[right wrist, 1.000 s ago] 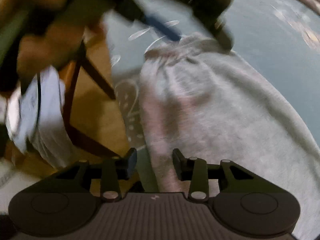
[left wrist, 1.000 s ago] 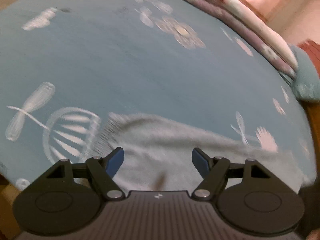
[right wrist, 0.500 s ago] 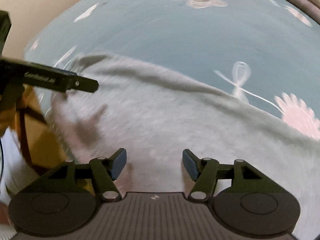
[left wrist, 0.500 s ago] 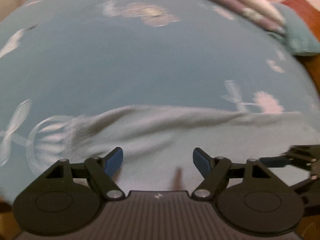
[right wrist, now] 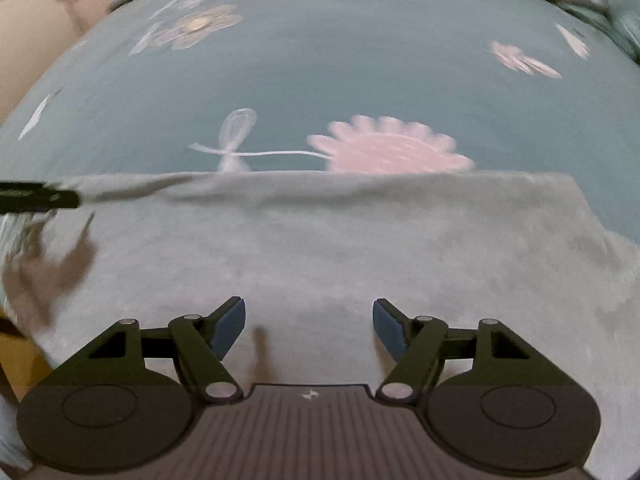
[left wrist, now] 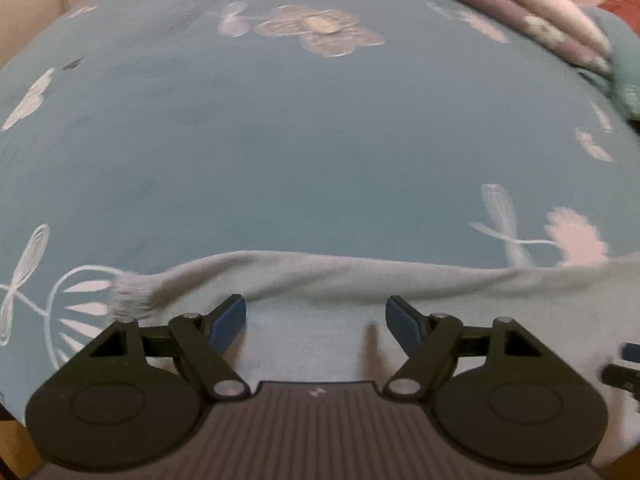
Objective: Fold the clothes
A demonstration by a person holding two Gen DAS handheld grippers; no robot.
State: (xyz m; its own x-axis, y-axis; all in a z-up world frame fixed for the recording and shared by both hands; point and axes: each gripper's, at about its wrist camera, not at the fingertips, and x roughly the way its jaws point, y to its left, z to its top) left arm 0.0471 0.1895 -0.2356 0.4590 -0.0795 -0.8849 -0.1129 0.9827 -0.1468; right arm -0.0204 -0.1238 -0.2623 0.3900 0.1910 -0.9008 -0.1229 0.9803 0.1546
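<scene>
A grey garment (right wrist: 340, 248) lies spread on a blue flowered bedsheet (right wrist: 320, 72), its straight far edge running across the right wrist view. In the left wrist view the same grey garment (left wrist: 360, 280) shows a ribbed cuff (left wrist: 128, 296) at its left end. My left gripper (left wrist: 316, 316) hangs open just above the cloth with nothing between its blue pads. My right gripper (right wrist: 308, 320) hovers over the middle of the garment, its jaws still opening and nothing between them. A tip of the left gripper's finger (right wrist: 40, 198) pokes in at the left edge of the right wrist view.
A folded flowered quilt (left wrist: 520, 12) and a teal pillow (left wrist: 624, 80) lie along the bed's far right side. The bed's near left edge with brown floor (right wrist: 16, 360) shows beside the garment. A cream wall (right wrist: 32, 20) stands beyond the bed at the far left.
The right gripper swung from the bed's left edge over the middle of the garment, rolled level and widened its jaws. The left gripper slid sideways along the garment's far edge, staying open.
</scene>
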